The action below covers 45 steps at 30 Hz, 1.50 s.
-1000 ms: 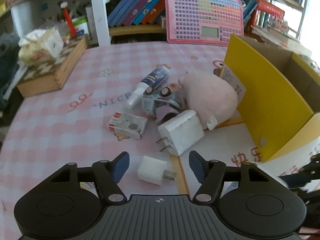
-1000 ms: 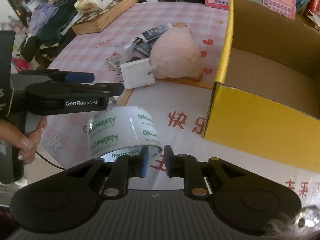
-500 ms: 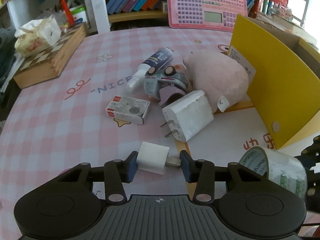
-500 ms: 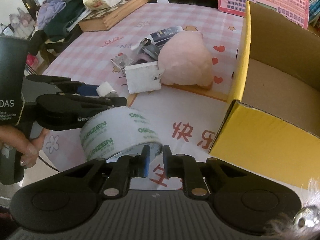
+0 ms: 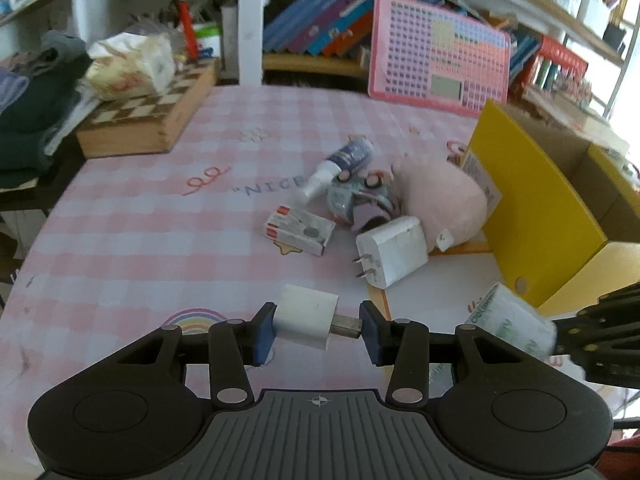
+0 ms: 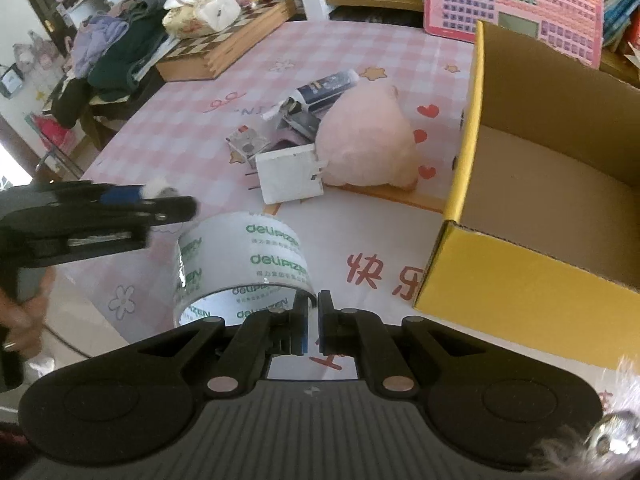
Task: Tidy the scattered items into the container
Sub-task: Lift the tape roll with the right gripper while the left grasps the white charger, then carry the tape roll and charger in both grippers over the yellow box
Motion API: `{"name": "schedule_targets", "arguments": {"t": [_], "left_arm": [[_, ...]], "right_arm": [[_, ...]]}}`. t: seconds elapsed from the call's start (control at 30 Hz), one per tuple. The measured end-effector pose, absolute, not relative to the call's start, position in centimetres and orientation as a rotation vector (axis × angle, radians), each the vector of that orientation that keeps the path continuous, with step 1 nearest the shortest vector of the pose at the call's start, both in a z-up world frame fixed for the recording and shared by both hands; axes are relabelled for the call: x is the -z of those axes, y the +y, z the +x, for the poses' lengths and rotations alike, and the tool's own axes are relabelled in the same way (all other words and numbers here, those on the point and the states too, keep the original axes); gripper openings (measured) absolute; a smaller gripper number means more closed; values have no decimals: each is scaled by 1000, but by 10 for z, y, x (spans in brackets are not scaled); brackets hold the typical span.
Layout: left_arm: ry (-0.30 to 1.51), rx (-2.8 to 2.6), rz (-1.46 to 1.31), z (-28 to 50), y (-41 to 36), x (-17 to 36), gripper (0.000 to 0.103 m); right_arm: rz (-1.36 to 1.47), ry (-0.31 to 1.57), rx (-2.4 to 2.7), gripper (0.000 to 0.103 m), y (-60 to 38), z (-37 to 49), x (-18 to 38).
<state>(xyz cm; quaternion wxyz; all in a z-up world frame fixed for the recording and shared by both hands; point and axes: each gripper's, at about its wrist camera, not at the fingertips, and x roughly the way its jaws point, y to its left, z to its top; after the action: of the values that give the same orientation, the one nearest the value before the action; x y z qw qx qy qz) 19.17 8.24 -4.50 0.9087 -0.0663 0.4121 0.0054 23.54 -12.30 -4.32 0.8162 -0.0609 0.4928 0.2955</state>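
Note:
My left gripper (image 5: 318, 330) is shut on a small white USB charger (image 5: 306, 316) and holds it above the pink checked tablecloth. My right gripper (image 6: 314, 326) is shut on the rim of a roll of clear tape (image 6: 240, 264) with green lettering, held above the table left of the yellow cardboard box (image 6: 516, 280). The tape roll also shows in the left wrist view (image 5: 508, 320). On the table lie a large white charger (image 5: 392, 256), a pink plush toy (image 5: 440, 204), a small flat box (image 5: 300, 230), a toy car (image 5: 358, 198) and a spray bottle (image 5: 340, 162).
The yellow box (image 5: 532, 208) is open-topped and looks empty inside. A wooden chessboard box (image 5: 148, 120) with a tissue pack stands at the back left. A pink keyboard toy (image 5: 438, 66) leans on the bookshelf behind. Clothes pile at the left edge.
My left gripper closed on the small white charger and lifted it off the table. My right gripper carried the tape roll up and toward the yellow box.

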Motion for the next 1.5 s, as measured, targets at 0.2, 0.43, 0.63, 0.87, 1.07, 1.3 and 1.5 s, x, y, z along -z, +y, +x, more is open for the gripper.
{"name": "schedule_targets", "arguments": {"t": [0.2,0.43,0.63,0.87,1.07,1.3,1.5], "left_arm": [[838,14,-149,178,89,41,43],[797,36,-167,156,99,27,43],[770,82,-190,137,102,16,43],[751,145,-202,113,101,4,43],[742,183,-222,93,104,-1,43],[719,217,-229,75,104,-5,43],[727,258,-256,66,105,-6,43]], "right_arm": [[-100,1027,-589,4,-120,225,37],[-84,996,-576,4,-117,206,28],[-55,974,-547,4,-118,184,18],[-40,951,-513,4,-119,151,9],[-15,935,-478,4,-122,124,4],[16,915,-433,4,-128,100,0],[21,903,-403,4,-131,81,-3]]}}
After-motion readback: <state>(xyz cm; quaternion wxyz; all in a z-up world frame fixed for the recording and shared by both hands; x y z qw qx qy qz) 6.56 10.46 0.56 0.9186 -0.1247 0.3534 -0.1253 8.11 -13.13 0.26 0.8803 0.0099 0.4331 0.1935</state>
